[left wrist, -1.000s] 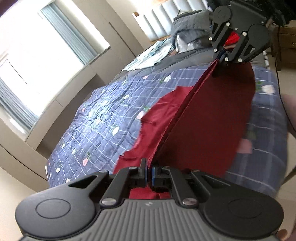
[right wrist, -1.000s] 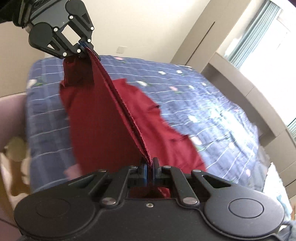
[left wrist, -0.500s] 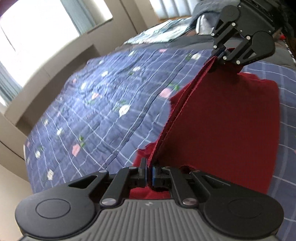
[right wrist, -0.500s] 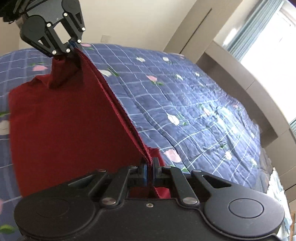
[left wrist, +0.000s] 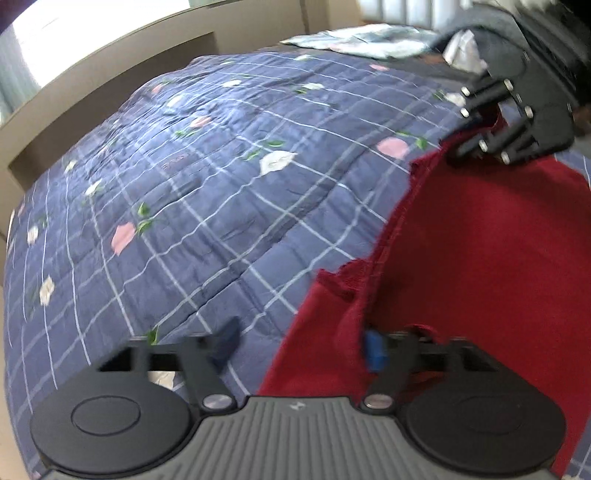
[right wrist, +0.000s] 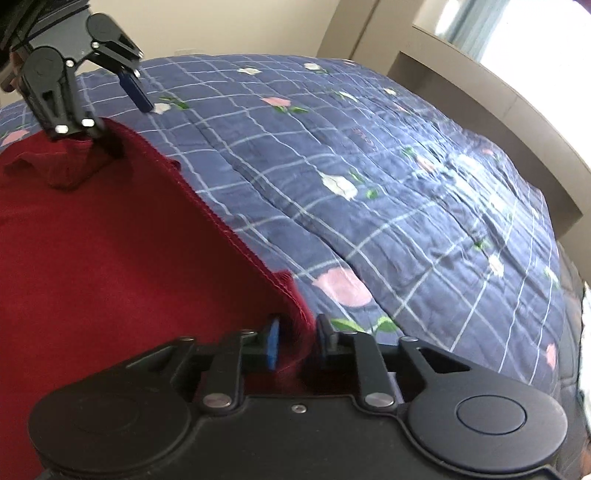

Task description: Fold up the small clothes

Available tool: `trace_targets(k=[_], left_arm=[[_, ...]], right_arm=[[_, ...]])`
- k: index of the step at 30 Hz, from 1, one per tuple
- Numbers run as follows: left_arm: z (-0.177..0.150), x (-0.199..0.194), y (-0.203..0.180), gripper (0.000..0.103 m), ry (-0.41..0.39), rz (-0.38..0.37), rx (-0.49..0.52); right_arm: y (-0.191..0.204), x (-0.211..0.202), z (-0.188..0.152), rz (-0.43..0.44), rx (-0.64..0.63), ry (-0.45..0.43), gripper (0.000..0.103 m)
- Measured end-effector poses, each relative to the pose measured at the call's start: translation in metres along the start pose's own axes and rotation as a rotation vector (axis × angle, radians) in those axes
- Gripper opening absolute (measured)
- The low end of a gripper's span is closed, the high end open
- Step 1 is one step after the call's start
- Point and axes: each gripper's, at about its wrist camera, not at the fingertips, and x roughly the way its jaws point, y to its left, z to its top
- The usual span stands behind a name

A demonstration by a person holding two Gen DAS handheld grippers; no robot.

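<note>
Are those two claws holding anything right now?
Nothing is clamped. The left gripper and the right gripper both stand open, with the red garment's hemmed edge lying loose between their fingers.

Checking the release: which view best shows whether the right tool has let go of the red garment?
The right wrist view: the right tool stands open around the red garment hem. The left wrist view shows it far off and blurred.

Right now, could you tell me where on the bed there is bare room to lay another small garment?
The quilt is bare between the red garment's hemmed edge and the beige ledge. It is crowded along that edge, where the left claw and right claw stand open, and by the pale bedding and grey clothing.
</note>
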Motion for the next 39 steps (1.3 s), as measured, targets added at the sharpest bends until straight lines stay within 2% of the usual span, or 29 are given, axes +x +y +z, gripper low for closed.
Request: trace_targets(k=[1, 2, 7, 9, 10, 12, 14, 17, 21, 23, 27, 28, 31, 34, 39], left_arm=[[-0.002, -0.002, 0.007, 0.099, -0.012, -0.004, -0.036], [-0.002, -0.005, 0.013, 0.103, -0.023, -0.009, -0.070], [-0.010, -0.024, 0.059, 0.103, -0.052, -0.047, -0.335], [-0.014, -0.032, 0.067, 0.103, -0.069, -0.029, -0.405], [-0.015, -0.036, 0.067, 0.103, -0.081, -0.021, -0.413], [-0.018, -0.042, 0.061, 0.103, -0.117, -0.023, -0.412], [-0.021, -0.045, 0.048, 0.103, -0.140, -0.039, -0.408], [-0.025, -0.046, 0.018, 0.103, -0.170, -0.073, -0.375], [-0.033, -0.043, -0.032, 0.103, -0.193, -0.078, -0.296], [-0.037, -0.042, -0.056, 0.103, -0.208, -0.024, -0.254], [-0.038, -0.032, -0.091, 0.103, -0.186, 0.226, -0.184], [-0.037, -0.030, -0.093, 0.102, -0.176, 0.267, -0.188], [-0.037, -0.032, -0.084, 0.102, -0.179, 0.327, -0.272], [-0.040, -0.039, -0.062, 0.102, -0.181, 0.382, -0.376], [-0.050, -0.038, -0.027, 0.102, -0.120, 0.518, -0.503]], right_arm=[[-0.003, 0.001, -0.002, -0.007, 0.018, -0.005, 0.037], [-0.006, 0.002, -0.004, -0.011, 0.041, -0.009, 0.043], [-0.020, 0.004, -0.010, -0.026, 0.134, -0.025, 0.061], [-0.022, 0.003, -0.010, -0.049, 0.158, -0.038, 0.071], [-0.023, 0.002, -0.011, -0.063, 0.165, -0.049, 0.074], [-0.025, -0.006, -0.012, -0.102, 0.189, -0.088, 0.091], [-0.029, -0.016, -0.015, -0.126, 0.220, -0.135, 0.098], [-0.035, -0.031, -0.022, -0.146, 0.270, -0.168, 0.101], [-0.036, -0.043, -0.038, -0.162, 0.328, -0.160, 0.102], [-0.033, -0.047, -0.049, -0.167, 0.340, -0.150, 0.102], [-0.020, -0.045, -0.071, -0.196, 0.328, -0.124, 0.102], [-0.018, -0.044, -0.075, -0.205, 0.333, -0.120, 0.102], [-0.017, -0.040, -0.084, -0.205, 0.372, -0.120, 0.102], [-0.017, -0.036, -0.088, -0.242, 0.386, -0.121, 0.102], [-0.026, -0.030, -0.088, -0.274, 0.427, -0.131, 0.102]])
